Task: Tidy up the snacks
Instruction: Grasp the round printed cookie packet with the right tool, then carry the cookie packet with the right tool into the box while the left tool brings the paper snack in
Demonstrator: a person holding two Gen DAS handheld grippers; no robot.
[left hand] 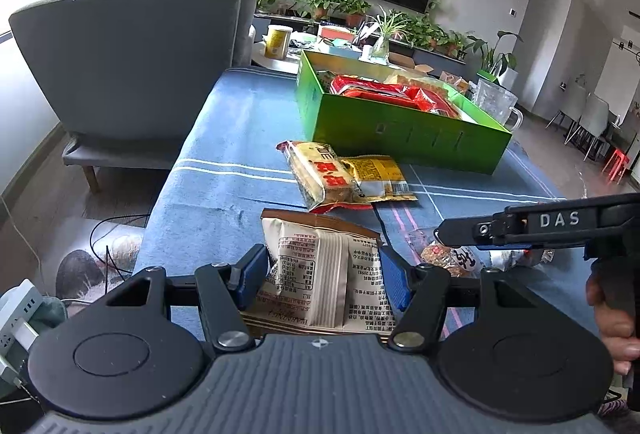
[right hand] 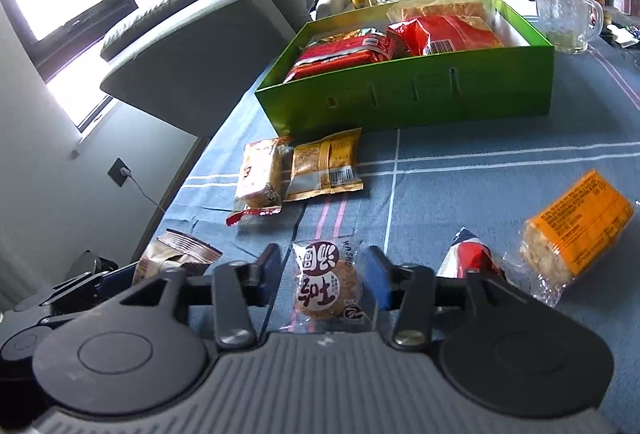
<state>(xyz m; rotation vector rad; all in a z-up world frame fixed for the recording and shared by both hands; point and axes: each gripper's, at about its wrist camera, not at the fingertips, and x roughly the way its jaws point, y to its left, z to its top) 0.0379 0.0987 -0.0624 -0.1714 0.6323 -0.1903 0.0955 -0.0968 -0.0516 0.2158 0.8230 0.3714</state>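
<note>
Left wrist view: the left gripper, fingers parted, straddles a beige snack packet on the blue tablecloth. The right gripper likewise brackets a round cake packet, unclamped, short of the green box.

Our left gripper and right gripper match: ribbed grey housings, black round discs at four and eight o'clock, silver pivot screws, black linkage arms, blue finger pads. White letters DAS mark the right gripper's black side, with a bare-skinned hand at three o'clock
</note>
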